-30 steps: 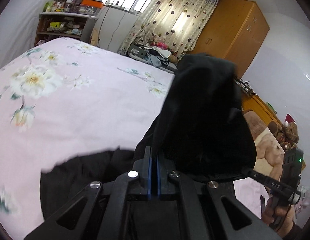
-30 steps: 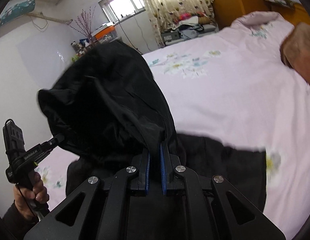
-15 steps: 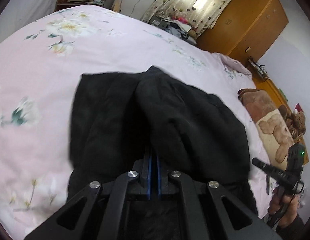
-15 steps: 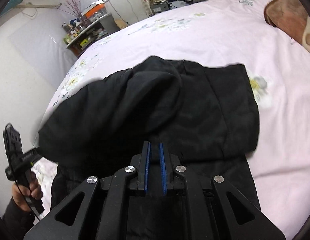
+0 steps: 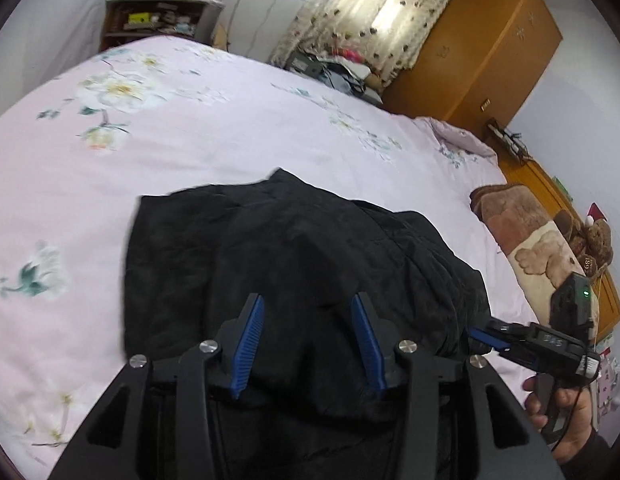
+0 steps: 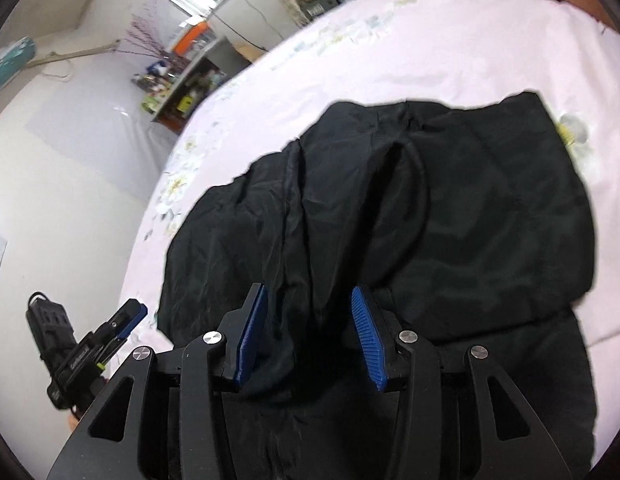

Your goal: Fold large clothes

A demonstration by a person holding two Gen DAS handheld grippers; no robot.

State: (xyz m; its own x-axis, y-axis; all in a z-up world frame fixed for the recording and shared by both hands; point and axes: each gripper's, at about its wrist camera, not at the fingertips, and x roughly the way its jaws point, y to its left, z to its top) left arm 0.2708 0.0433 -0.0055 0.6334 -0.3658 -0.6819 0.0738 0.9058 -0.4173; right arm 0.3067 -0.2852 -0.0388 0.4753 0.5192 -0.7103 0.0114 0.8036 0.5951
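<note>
Fingers (image 5: 252, 340) apart above folded black garment (image 5: 310, 248)

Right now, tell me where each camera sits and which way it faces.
Left wrist: on the left claw, open, facing the black garment on the bed; the right hand shows.
Right wrist: on the right claw, open, above the same garment; the left claw shows at lower left.
Shared: garment, bed.
</note>
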